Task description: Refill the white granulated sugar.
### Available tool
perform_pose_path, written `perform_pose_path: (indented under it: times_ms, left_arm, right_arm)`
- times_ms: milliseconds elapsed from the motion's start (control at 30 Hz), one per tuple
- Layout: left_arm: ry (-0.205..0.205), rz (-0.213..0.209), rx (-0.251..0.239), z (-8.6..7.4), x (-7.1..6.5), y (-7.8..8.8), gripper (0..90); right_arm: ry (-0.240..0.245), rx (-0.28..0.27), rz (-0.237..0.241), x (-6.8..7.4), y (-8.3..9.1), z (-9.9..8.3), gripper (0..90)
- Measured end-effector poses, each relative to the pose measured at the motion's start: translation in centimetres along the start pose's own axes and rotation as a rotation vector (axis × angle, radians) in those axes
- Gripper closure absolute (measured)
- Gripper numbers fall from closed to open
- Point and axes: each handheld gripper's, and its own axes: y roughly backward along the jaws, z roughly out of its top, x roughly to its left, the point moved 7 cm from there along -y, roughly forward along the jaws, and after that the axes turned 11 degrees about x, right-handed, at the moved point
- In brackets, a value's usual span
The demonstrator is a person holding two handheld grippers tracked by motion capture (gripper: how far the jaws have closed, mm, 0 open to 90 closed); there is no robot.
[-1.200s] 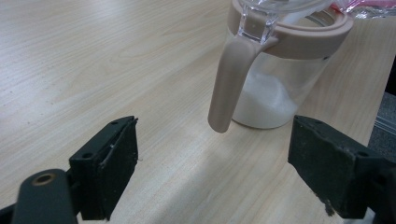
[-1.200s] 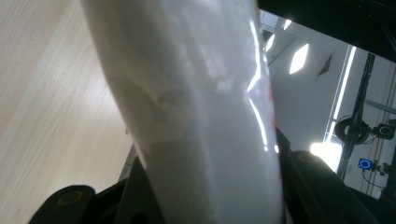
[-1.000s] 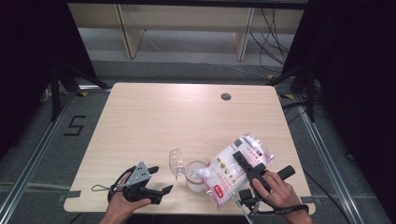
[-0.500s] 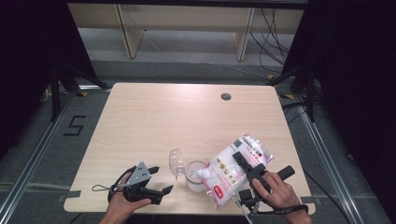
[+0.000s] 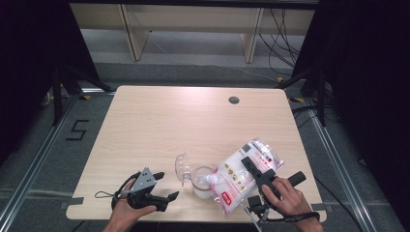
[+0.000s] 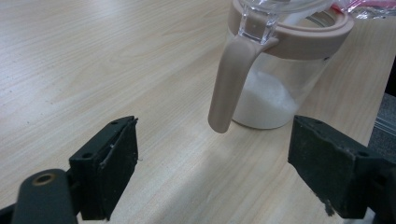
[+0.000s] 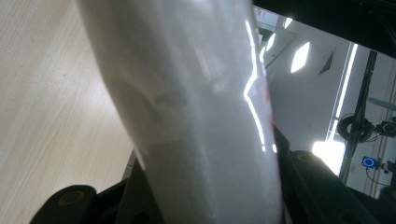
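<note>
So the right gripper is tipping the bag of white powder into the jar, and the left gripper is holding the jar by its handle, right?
Not quite. The left gripper holds nothing: in the left gripper view its jaws stand open, short of the jar and its handle. The right gripper does grip the bag, tilted over the jar.

your 2 black grippers work over a pale wood-grain table (image 5: pixel 159 121) with a dark round grommet (image 5: pixel 234 100). the left gripper (image 5: pixel 162 186) carries a grey plate; the right gripper (image 5: pixel 255 169) clamps a clear bag (image 5: pixel 241 176) of white powder, printed with red and black label blocks. beside it stands a clear jar (image 6: pixel 275 88) with a beige collar and beige handle, white powder at its bottom, and a transparent lid (image 5: pixel 182 167).
</note>
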Motion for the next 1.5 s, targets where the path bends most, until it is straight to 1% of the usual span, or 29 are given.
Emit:
perform_pose_path:
  times_ms: [67,100,133,167,200,233,300,333,367,400,467,600,633,667,700,733,767,800,833,967,1000,1033,1067,1167,1267,1300,1333,1400,1500]
  left_arm:
    - [-0.003,0.003,0.007,-0.02,-0.02,0.07,15.6]
    - [0.002,0.009,0.011,-0.05,-0.02,0.15,15.6]
    - [0.010,0.006,0.010,-0.06,-0.06,0.17,15.6]
    - [0.011,0.005,0.010,-0.06,-0.05,0.19,15.6]
    - [0.015,0.001,0.006,-0.04,-0.08,0.18,15.6]
    - [0.016,0.000,0.005,-0.04,-0.08,0.18,15.6]
    - [0.016,0.007,0.013,-0.08,-0.07,0.21,15.6]
    - [0.012,0.008,0.015,-0.09,-0.05,0.20,15.6]
    - [0.010,0.005,0.019,-0.11,-0.05,0.21,15.6]
    - [0.013,0.003,0.012,-0.06,-0.12,0.19,15.6]
    - [0.008,0.008,0.018,-0.10,-0.03,0.21,15.6]
    - [0.013,0.004,0.013,-0.07,-0.06,0.19,15.6]
    - [0.016,0.007,0.013,-0.07,-0.05,0.18,15.6]
    - [0.016,0.010,0.015,-0.09,-0.03,0.16,15.6]
    - [0.016,0.010,0.016,-0.09,-0.04,0.15,15.6]
    - [0.020,0.009,0.015,-0.09,-0.09,0.17,15.6]
    - [0.008,0.007,0.018,-0.10,-0.03,0.22,15.6]
    - [0.019,-0.001,0.006,0.01,-0.17,0.21,15.6]
    - [0.021,0.000,0.003,0.03,-0.15,0.21,15.6]
    - [0.015,0.004,0.012,-0.08,-0.06,0.20,15.6]
    - [0.015,0.005,0.012,-0.07,-0.07,0.20,15.6]
    - [0.013,0.001,0.014,-0.07,-0.08,0.22,15.6]
    - [0.013,0.002,0.011,-0.05,-0.09,0.23,15.6]
    - [0.014,0.002,0.012,-0.06,-0.07,0.23,15.6]
    - [0.013,0.003,0.012,-0.05,-0.07,0.23,15.6]
    - [0.013,0.003,0.011,-0.05,-0.06,0.23,15.6]
    - [0.014,0.003,0.011,-0.05,-0.05,0.23,15.6]
    - [0.014,0.003,0.012,-0.06,-0.06,0.23,15.6]
    - [0.015,0.003,0.009,-0.03,-0.09,0.24,15.6]
  right_arm:
    - [-0.002,-0.001,0.001,0.00,-0.01,-0.04,64.5]
    - [-0.017,0.006,0.011,0.18,-0.02,-0.10,64.5]
    - [-0.026,-0.011,-0.013,0.09,-0.11,-0.01,64.5]
    - [-0.014,-0.012,-0.018,-0.06,-0.09,0.01,64.5]
    - [-0.003,0.000,0.000,-0.04,-0.04,-0.04,64.5]
    - [-0.015,0.005,0.009,0.13,-0.04,-0.08,64.6]
    - [-0.017,0.006,0.010,0.17,-0.04,-0.08,64.6]
    - [-0.016,0.006,0.010,0.17,-0.05,-0.08,64.5]
    - [-0.002,0.001,-0.001,-0.03,-0.04,-0.03,64.6]
    - [-0.002,0.001,-0.003,-0.04,-0.02,-0.04,64.6]
    - [-0.003,-0.001,-0.005,-0.08,0.00,-0.05,64.6]
    - [-0.001,0.004,-0.007,-0.15,0.03,-0.17,64.6]
    - [0.023,-0.005,-0.012,-0.32,-0.02,-0.11,64.6]
    - [-0.010,0.011,0.004,-0.01,0.04,-0.29,64.6]
    - [0.003,0.005,-0.007,-0.19,0.02,-0.27,64.6]
    - [0.002,0.003,-0.007,-0.20,0.00,-0.29,64.6]
    - [0.001,0.007,-0.008,-0.21,0.00,-0.34,64.6]
    - [0.003,0.009,-0.009,-0.24,0.00,-0.37,64.6]
    - [0.003,0.008,-0.010,-0.26,-0.01,-0.36,64.6]
    - [0.004,0.009,-0.009,-0.26,0.01,-0.34,64.7]
    - [0.015,-0.002,-0.012,-0.34,-0.05,-0.24,64.6]
    - [0.008,0.003,-0.008,-0.26,-0.04,-0.27,64.7]
    - [0.019,-0.001,-0.012,-0.33,-0.05,-0.23,64.6]
    - [0.004,0.007,-0.007,-0.20,0.02,-0.32,64.6]
    - [0.018,0.000,-0.012,-0.36,-0.02,-0.25,64.7]
    - [0.007,0.006,-0.009,-0.29,0.02,-0.31,64.7]
    - [0.015,0.001,-0.013,-0.38,-0.01,-0.25,64.7]
    - [0.004,0.008,-0.008,-0.27,0.05,-0.30,64.7]
    - [0.004,0.004,-0.008,-0.26,0.03,-0.23,64.7]
